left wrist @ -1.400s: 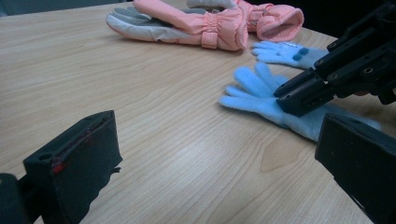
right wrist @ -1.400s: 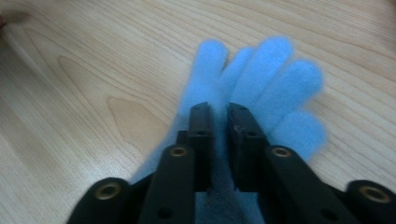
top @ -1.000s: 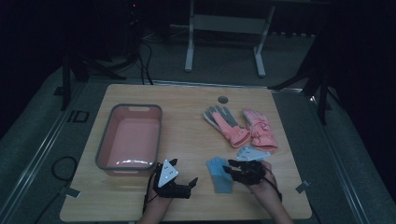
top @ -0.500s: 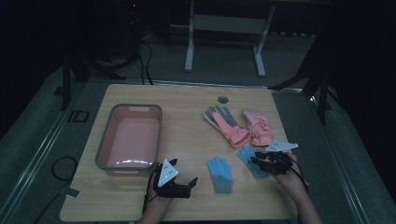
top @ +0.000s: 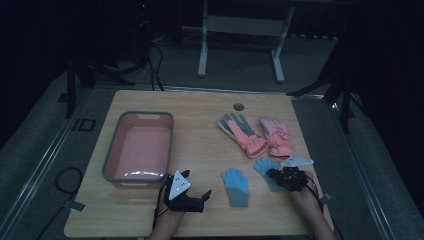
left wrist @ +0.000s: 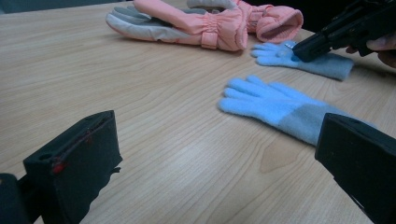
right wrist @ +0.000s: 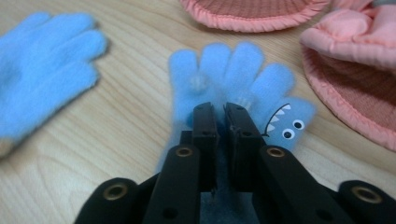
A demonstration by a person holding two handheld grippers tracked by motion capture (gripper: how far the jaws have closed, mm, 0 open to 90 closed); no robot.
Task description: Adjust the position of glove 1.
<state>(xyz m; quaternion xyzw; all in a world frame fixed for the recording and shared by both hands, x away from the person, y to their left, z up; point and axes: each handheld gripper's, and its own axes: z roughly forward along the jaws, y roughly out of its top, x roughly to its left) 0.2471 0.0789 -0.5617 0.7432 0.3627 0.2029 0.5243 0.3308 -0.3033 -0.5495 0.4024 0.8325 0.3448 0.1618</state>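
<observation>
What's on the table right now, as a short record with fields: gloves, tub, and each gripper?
blue gloves: two, flat; one lies free, the face-printed glove under the right gripper
pink gloves: two, beyond the blue ones
pink tub: empty
left gripper: jaws open, holding nothing
right gripper: jaws just closed, pinching the face-printed glove's palm

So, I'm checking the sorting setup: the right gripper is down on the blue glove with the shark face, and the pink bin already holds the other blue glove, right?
Not quite. The pink bin holds nothing; the high view shows the other blue glove lying flat on the table between the grippers. The right gripper is indeed down on the blue glove with the shark face.
</observation>
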